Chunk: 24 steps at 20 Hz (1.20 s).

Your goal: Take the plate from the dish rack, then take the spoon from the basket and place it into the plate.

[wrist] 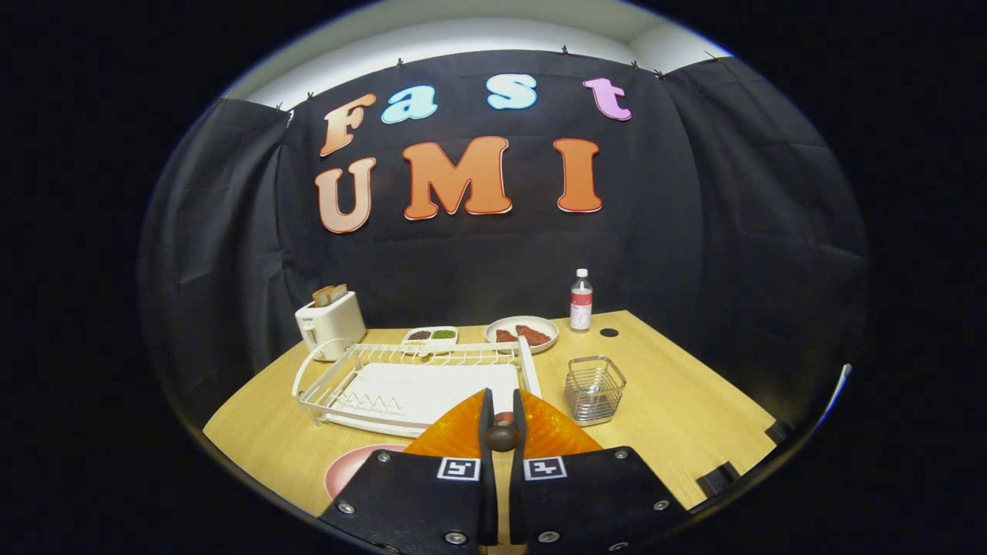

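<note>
Clearly the gripper [501, 432] is nearly closed, its fingers pinched on a dark rounded knob that looks like the end of the spoon [502, 437] handle; the rest of the spoon is hidden behind the fingers. So the spoon seems to be out of the basket [594, 388], which stands empty just beyond the fingers to the right, on the table [694, 408]. The plate [347, 468] lies flat on the table, low and to the left of the fingers, in front of the rack [416, 385], partly covered by the gripper body.

The step in hand is likely the placing. To do it well, carry the spoon left over the plate, lower it until the bowl rests inside the rim, then ease the fingers apart without dragging it off.
</note>
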Each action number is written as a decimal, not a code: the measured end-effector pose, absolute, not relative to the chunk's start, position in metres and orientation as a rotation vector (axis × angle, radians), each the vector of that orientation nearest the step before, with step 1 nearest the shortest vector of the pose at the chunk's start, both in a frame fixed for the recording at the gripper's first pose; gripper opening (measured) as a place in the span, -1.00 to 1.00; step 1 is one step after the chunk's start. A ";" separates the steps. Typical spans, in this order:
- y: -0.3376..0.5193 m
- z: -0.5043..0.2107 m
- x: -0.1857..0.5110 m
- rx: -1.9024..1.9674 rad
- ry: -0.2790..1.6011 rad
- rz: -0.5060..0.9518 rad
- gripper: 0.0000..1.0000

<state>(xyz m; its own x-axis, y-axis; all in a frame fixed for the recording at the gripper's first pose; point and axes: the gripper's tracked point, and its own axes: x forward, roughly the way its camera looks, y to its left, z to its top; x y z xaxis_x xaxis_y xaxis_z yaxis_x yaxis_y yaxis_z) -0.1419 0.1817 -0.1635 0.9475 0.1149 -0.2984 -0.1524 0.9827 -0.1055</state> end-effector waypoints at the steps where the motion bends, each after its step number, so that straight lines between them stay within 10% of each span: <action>1: 0.189 -0.169 -0.146 -0.127 0.304 0.150 -0.87; 18: 0.276 -0.280 -0.183 -0.110 0.397 0.342 -0.87; 24: 0.272 -0.268 -0.182 -0.129 0.410 0.337 -0.16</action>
<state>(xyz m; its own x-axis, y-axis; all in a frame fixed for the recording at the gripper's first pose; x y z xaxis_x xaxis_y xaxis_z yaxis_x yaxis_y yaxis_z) -0.1816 0.2718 -0.2682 0.8628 0.2946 -0.4107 -0.3460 0.9366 -0.0550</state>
